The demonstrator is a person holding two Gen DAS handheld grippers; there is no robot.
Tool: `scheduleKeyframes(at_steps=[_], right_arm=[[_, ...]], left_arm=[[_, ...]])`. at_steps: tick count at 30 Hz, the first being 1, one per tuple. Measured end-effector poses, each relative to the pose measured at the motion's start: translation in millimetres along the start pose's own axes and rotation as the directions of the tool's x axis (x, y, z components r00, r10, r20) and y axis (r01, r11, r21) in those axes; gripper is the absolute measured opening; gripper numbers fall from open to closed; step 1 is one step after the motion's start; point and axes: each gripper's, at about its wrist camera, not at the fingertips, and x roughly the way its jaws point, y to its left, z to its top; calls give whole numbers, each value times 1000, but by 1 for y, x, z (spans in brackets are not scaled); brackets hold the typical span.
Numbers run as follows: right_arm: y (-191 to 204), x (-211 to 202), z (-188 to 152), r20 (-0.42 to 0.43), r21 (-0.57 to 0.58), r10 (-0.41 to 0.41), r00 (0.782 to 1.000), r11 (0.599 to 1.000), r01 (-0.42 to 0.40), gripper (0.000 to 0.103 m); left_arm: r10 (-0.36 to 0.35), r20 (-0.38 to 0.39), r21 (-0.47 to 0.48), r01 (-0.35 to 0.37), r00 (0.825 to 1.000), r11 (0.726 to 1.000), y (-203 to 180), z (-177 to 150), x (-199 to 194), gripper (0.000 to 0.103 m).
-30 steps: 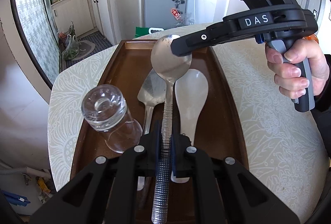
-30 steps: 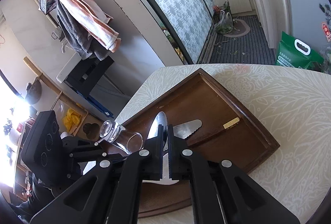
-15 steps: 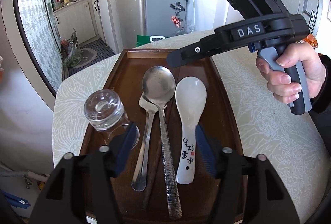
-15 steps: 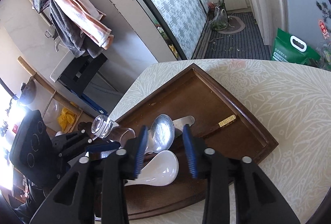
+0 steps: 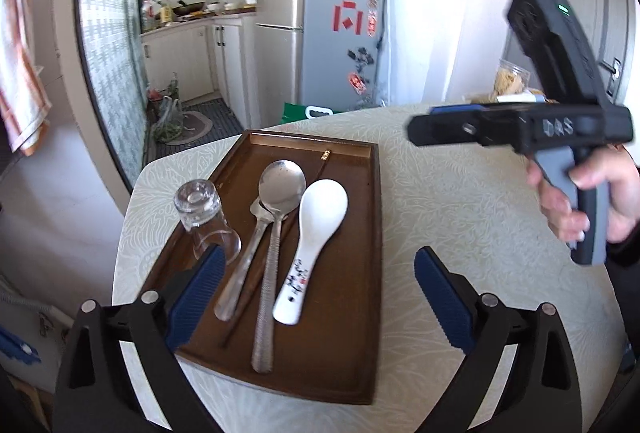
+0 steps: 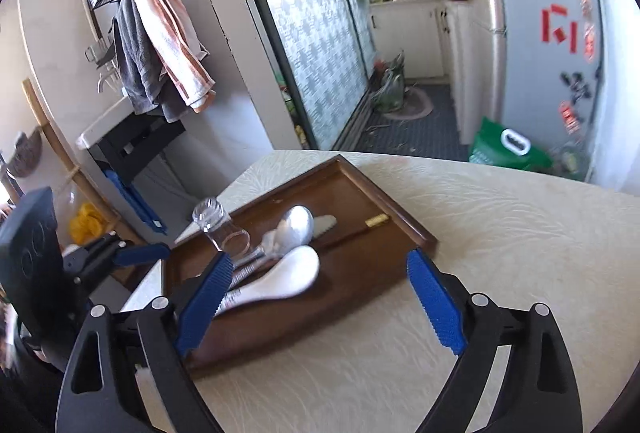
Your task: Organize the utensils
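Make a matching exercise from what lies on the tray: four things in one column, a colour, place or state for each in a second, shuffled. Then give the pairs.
Things:
1. glass
2. metal spoon
3. ceramic spoon
4. tray

Descriptions:
A. white, with dark writing on the handle
B. brown wood, on the patterned table
C. clear, lying on its side at the tray's left edge
D. silver, textured handle, between the glass and the white spoon

Pairs: 1-C, 2-D, 3-A, 4-B

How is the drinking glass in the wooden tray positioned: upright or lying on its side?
On its side. The glass lies in the tray, its thick base toward the far end, its open mouth toward the camera.
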Motion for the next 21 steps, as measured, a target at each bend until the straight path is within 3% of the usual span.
scheduleKeyframes(at_steps=[6, 13, 21], right_arm=[[-3, -57, -47, 74, -25, -136, 988, 990, 138, 99], [-18, -91, -103, 74, 6, -241, 968, 971, 241, 100], [-26, -117, -157, 49, 28, -309, 950, 951, 307, 100]], left_arm=[[98, 45, -10, -97, 994, 995, -44, -19, -22, 99], [173, 7, -76, -172, 985, 982, -83, -48, -26, 100], [180, -35, -149, -183, 983, 972, -93, -69, -21, 100]])
